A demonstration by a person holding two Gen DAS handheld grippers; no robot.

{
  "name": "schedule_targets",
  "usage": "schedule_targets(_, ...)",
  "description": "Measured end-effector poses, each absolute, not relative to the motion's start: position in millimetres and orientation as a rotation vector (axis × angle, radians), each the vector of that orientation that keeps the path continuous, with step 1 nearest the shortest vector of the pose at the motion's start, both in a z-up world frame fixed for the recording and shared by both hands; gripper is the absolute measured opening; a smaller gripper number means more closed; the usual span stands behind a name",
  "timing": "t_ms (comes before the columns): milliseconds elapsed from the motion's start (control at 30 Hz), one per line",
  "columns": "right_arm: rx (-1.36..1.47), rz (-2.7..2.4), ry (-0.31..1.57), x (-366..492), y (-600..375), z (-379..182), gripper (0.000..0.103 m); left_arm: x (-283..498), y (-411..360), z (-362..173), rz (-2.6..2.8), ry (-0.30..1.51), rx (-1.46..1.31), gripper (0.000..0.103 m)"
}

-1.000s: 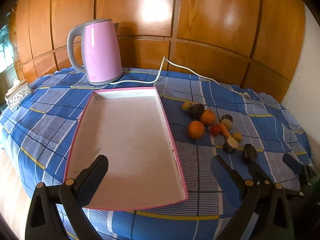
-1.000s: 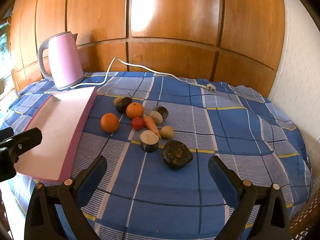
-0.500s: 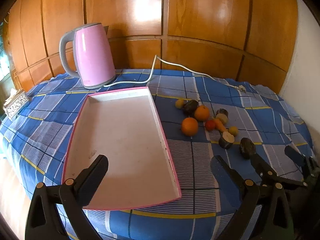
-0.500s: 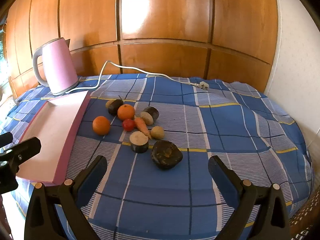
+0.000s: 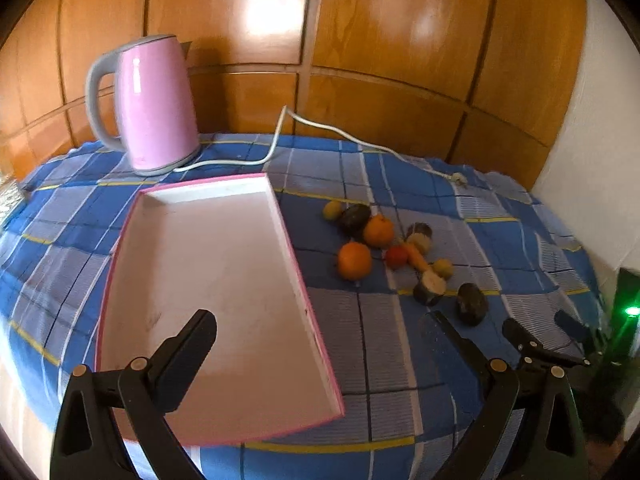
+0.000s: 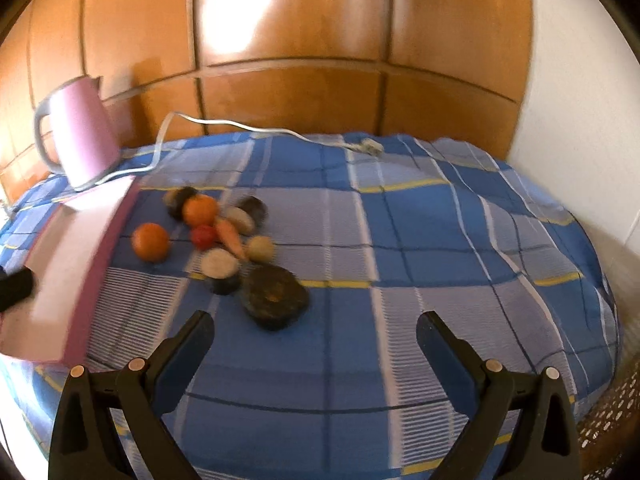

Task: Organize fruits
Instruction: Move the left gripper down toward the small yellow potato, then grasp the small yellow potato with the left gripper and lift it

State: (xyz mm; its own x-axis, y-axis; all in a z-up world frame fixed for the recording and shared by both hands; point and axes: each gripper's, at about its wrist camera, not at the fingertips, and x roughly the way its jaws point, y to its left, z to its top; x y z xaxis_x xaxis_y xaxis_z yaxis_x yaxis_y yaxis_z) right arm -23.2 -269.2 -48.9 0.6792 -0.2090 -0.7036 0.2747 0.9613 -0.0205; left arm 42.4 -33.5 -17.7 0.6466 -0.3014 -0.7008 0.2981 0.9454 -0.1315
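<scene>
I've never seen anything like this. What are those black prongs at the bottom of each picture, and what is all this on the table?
There is no robot here. A person carries two clamp tools, each with a camera looking along its two prongs, so each picture comes from one tool. The left hand-held gripper hangs open over a pink-rimmed tray with nothing in it. The right hand-held gripper, also open and holding nothing, faces a loose heap of fruit and vegetables on a blue checked cloth: two oranges, the nearer one beside the tray, a carrot, and a dark lumpy piece closest to the prongs. A pink kettle stands at the back.
</scene>
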Motion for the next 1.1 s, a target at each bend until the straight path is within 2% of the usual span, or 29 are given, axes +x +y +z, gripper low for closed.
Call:
schedule_targets(167,0.142,-0.336,0.801,-29,-297,-58,0.102,70,-32,-13,-0.374,0.874,0.004,0.103)
schedule_targets(433,0.151,-0.350,0.806,-33,-310,-66,0.103,112,-59,-5,-0.361,0.852,0.172,0.102)
schedule_targets(467,0.149,-0.349,0.808,-33,-310,-66,0.102,121,-64,-7,-0.358,0.868,0.185,0.097)
schedule_targets(500,0.147,-0.348,0.807,-33,-310,-67,0.102,132,-67,-9,-0.359,0.889,0.180,0.085)
schedule_targets(567,0.142,-0.345,0.804,-33,-310,-67,0.103,157,-72,-14,-0.388,0.962,0.120,0.070)
schedule_targets(633,0.138,-0.342,0.803,-33,-310,-67,0.103,178,-75,-18,-0.399,1.005,0.063,0.065)
schedule_targets(667,0.136,-0.340,0.801,-33,-310,-67,0.103,184,-80,-17,-0.406,1.011,0.054,0.059)
schedule_targets(800,0.121,-0.342,0.801,-32,-311,-67,0.103,217,-95,-25,-0.427,1.080,0.003,0.045)
schedule_targets(867,0.125,-0.346,0.805,-31,-314,-68,0.103,235,-102,-34,-0.424,1.129,-0.023,0.043)
schedule_targets(933,0.127,-0.348,0.808,-30,-315,-68,0.103,250,-104,-46,-0.402,1.185,-0.060,0.035)
schedule_targets(1100,0.124,-0.347,0.818,-29,-317,-71,0.102,273,-112,-70,-0.364,1.268,-0.098,0.035)
